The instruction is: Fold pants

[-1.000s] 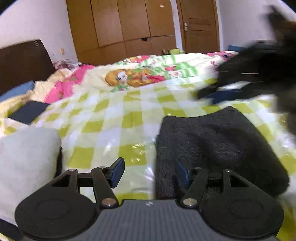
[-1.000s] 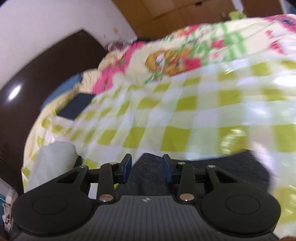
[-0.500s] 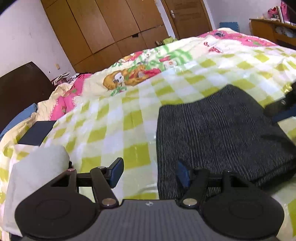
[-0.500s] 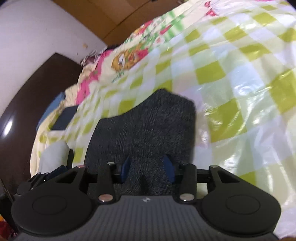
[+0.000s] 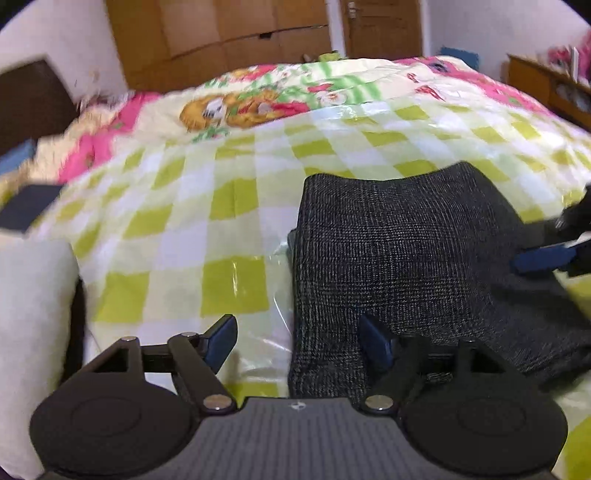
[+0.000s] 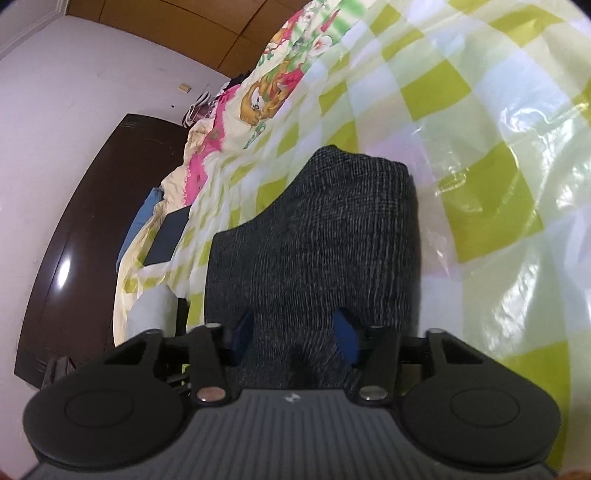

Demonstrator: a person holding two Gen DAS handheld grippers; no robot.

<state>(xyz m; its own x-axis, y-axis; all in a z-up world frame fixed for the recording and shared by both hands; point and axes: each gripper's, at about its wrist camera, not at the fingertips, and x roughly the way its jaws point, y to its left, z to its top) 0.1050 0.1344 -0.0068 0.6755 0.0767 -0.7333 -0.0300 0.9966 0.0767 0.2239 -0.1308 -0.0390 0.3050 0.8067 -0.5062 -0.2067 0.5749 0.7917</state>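
Left wrist view: left tool (image 5: 297, 338) open, 2 fingers spread wide, nothing between them. Its right finger (image 5: 375, 341) sits over the near left part of the pants (image 5: 413, 258); its left finger is over the sheet (image 5: 229, 206). Pants dark grey knit, folded into a compact stack, lying flat on the bed right of centre, left edge straight, far edge slightly humped. Sheet is green-and-white check with glossy plastic cover. Right tool (image 5: 554, 251) enters at the right edge, blue fingertip on the right side of the pants; blurred, contact not clear. White pillow (image 5: 33, 325) at left, near corner. Dark flat item (image 5: 29, 210) on the bed at far left. Cartoon quilt (image 5: 258, 99) further back, wooden wardrobe (image 5: 229, 40) and door (image 5: 384, 26) behind. Frame motion-blurred.

Right wrist view: right tool (image 6: 293, 332) with jaws apart, fingers either side of the near end of the pants (image 6: 325, 236), fabric bunched between them; fingers do not look pressed onto it. Pants run away from the camera, folded end rounded at the far side. Sheet (image 6: 498, 184) to the right, plastic wrinkled. Dark headboard (image 6: 92, 229) at left, pillow (image 6: 151, 314) below it, dark flat item (image 6: 170, 236) beside, white wall (image 6: 74, 74) above.
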